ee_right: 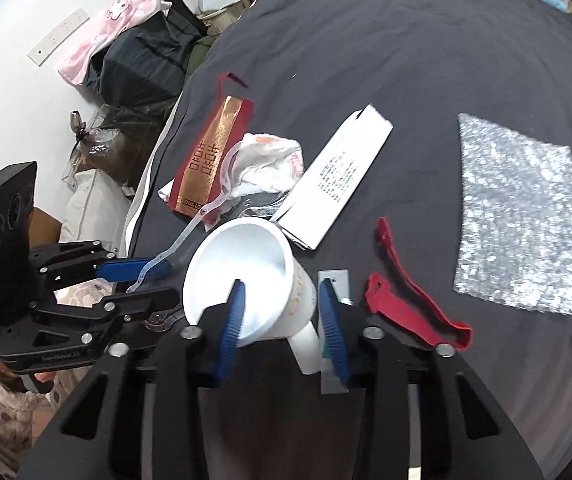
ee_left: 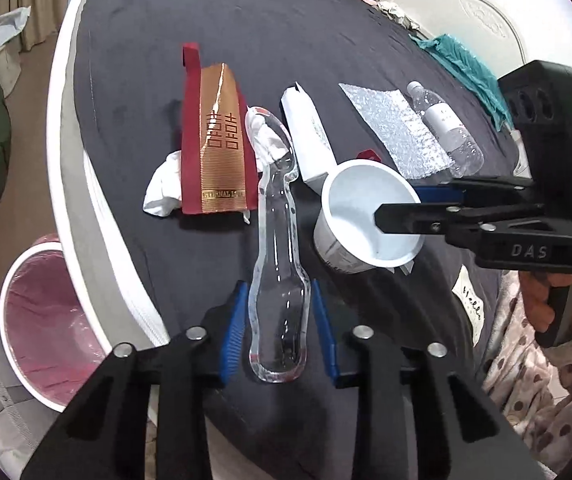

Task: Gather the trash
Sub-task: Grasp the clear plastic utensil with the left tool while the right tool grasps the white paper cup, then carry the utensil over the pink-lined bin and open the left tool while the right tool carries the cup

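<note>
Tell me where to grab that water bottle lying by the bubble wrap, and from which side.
Take the water bottle across its labelled middle, coming down from above with the fingers either side of the body. It lies flat on the dark cloth, so the round sides are free there, while the bubble wrap sits close along one side; keep that finger narrow. The cap end is slimmer and likely to slip.
</note>
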Tool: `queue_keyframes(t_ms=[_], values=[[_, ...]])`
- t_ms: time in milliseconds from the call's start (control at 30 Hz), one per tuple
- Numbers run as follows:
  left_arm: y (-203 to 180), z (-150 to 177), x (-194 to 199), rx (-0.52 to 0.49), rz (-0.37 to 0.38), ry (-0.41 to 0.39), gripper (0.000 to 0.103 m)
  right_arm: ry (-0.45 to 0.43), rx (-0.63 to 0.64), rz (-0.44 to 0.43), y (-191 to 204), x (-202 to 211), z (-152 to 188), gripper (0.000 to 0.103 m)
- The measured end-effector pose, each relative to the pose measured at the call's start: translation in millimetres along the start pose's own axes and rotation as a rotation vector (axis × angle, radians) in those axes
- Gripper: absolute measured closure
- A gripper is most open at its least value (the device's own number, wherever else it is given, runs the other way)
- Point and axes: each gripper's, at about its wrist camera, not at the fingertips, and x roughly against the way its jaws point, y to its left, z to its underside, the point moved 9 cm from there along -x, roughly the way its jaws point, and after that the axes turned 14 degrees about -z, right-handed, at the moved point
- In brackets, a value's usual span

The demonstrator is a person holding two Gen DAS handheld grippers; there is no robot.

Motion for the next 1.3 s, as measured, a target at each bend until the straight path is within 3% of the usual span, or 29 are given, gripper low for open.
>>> queue_keyframes(t_ms=[33, 133, 200, 267, 467, 867, 1067, 1300], values=[[0, 1, -2, 0.000, 0.004, 0.007, 0.075, 0.004, -0.003, 0.001, -1, -3, 0, 0.078], [0, 6, -7, 0.007, 0.007, 0.036, 0.094, -0.001, -0.015, 0.013, -4, -2, 0, 0.090], [1, 8, -4, 0.024, 0.010, 0.027, 0.096, -0.016, -0.041, -0.002, -5, 0, 1, 0.098], [3, 8, 1, 0.024, -0.029, 0.001, 0.096, -0.037, -0.055, 0.004, -6, 5, 5, 0.098], [-1, 14, 25, 0.009, -0.048, -0.040, 0.097, -0.096, -0.079, -0.014, 3, 26, 17, 0.098], [-3, 29, 107, -0.011, -0.168, -0.174, 0.097, -0.228, 0.006, -0.029, 54, 79, 27, 0.098], [29, 47, 139, 0.062, -0.233, -0.220, 0.096, -0.310, 0.043, -0.046, 78, 108, 36, 0.098], [108, 75, 144, 0.211, -0.300, -0.201, 0.097, -0.335, 0.076, -0.065, 104, 113, 40, 0.098]])
